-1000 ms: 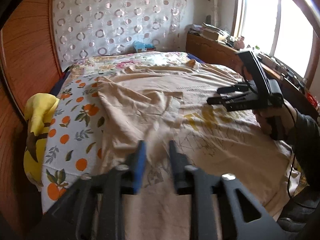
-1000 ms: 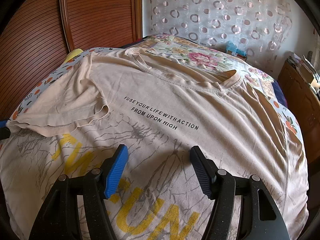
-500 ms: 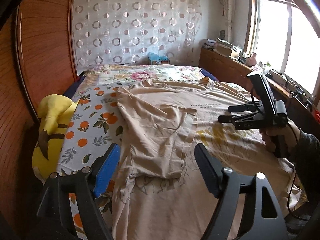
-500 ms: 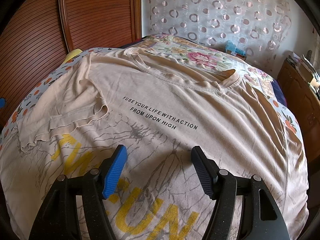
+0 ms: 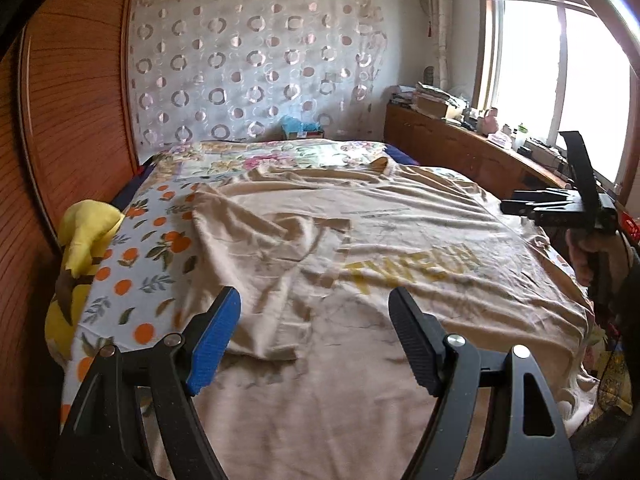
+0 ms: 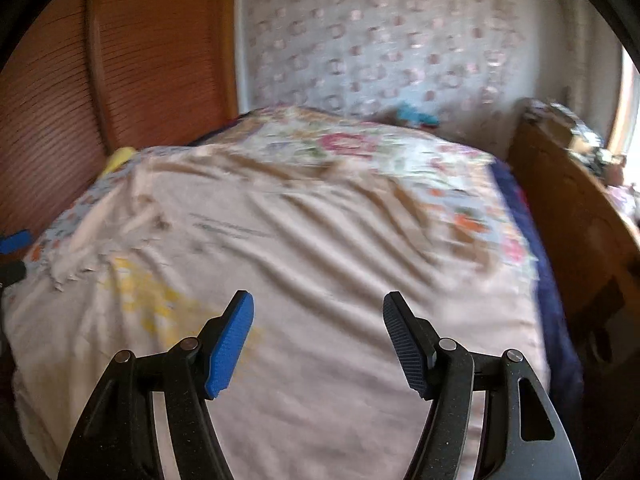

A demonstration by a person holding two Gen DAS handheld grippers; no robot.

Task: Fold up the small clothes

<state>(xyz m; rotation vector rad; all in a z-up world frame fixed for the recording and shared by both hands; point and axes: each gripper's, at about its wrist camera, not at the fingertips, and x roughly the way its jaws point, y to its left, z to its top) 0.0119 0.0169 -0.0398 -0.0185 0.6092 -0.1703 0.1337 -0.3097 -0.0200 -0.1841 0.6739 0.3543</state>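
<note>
Hovering over the bed, both tools empty. Left gripper [image 5: 314, 340] has its jaws spread wide above the near-left part of the beige T-shirt [image 5: 380, 248], nothing between the pads. Right gripper [image 6: 318, 340] likewise spread wide, nothing held; from the left wrist view it sits off the shirt's right edge [image 5: 560, 208], raised above the fabric, held by the person's hand [image 5: 586, 250].

Shirt lies spread print-up across the bed [image 5: 132, 280], covering most of it. Left sleeve [image 5: 256, 264] is folded inward onto the body — its hem reaches the yellow lettering [image 5: 416, 266]. Small black text line [image 5: 376, 211] sits higher up, toward the collar [image 5: 376, 165] at the far end.

Edges: shirt's left side runs just inside the orange-print sheet strip [image 5: 132, 280]; a yellow plush [image 5: 86, 236] sits at that bed edge, against the wooden wardrobe [image 5: 72, 120]. Right side of the shirt drapes at the bed edge near the wooden cabinet [image 5: 452, 148] under the window [image 5: 560, 60].

Room: floral bedding [image 5: 280, 158] bare beyond the collar, up to the circle-pattern curtain [image 5: 248, 68]. Tight on the left — wardrobe close to the bed.

Right wrist view is motion-blurred; shirt [image 6: 300, 260] wrinkles run diagonally there, detail unclear.
</note>
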